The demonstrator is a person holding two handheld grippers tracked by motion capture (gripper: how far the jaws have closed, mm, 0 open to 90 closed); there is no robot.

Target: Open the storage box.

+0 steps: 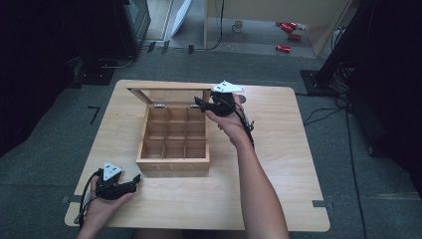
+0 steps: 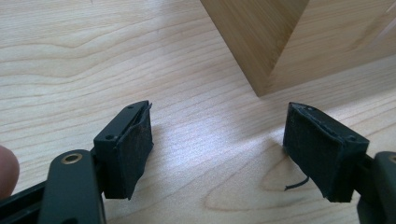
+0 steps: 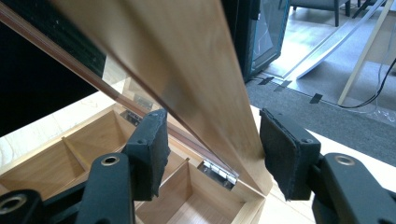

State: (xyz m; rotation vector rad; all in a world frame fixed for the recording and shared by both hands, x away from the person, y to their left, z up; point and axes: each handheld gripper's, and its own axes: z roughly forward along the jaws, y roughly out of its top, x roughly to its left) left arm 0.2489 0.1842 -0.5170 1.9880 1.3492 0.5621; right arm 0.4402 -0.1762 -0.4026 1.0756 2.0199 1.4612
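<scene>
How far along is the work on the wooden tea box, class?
Done: the lid of the tea box stands raised, and its compartments look empty. In hand: the right gripper straddles the lid's side edge; a gap shows beside each pad, so no grip yet. The left gripper rests open near the box corner. Left: probably moving the lid.

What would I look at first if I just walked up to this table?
The wooden tea box in the middle of the table, with its little compartments bare. Its lid stands up at the back, and the right gripper has its jaws on either side of the lid's frame, a gap showing beside each pad. The left gripper rests open near the box's front left corner.
</scene>
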